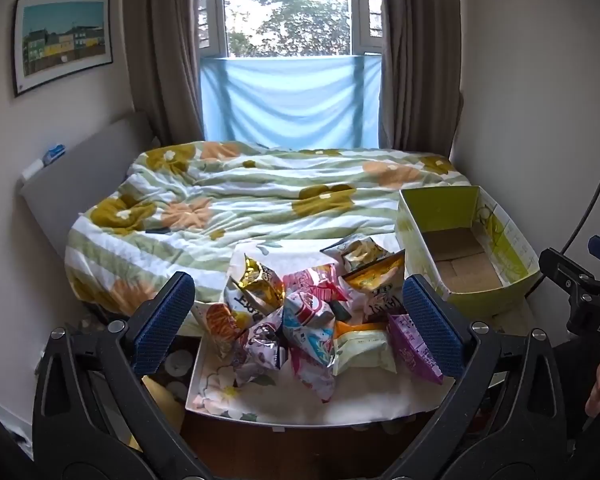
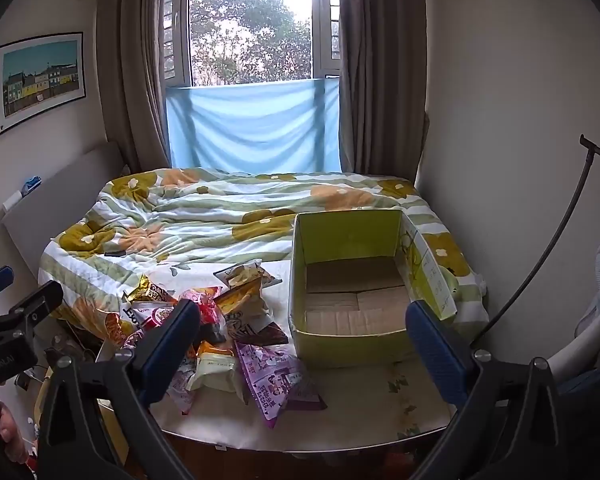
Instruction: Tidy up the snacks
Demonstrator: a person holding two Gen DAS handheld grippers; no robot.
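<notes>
Both grippers, left gripper and right gripper, are wide open, holding nothing, above the pile of shiny snack bags beside the green cardboard box.

Snack packets lie heaped left of the box, apparently on a table.

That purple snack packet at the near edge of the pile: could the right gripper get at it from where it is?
Probably yes: the right gripper is open and empty, and the purple packet lies uncovered on top, just ahead.
</notes>
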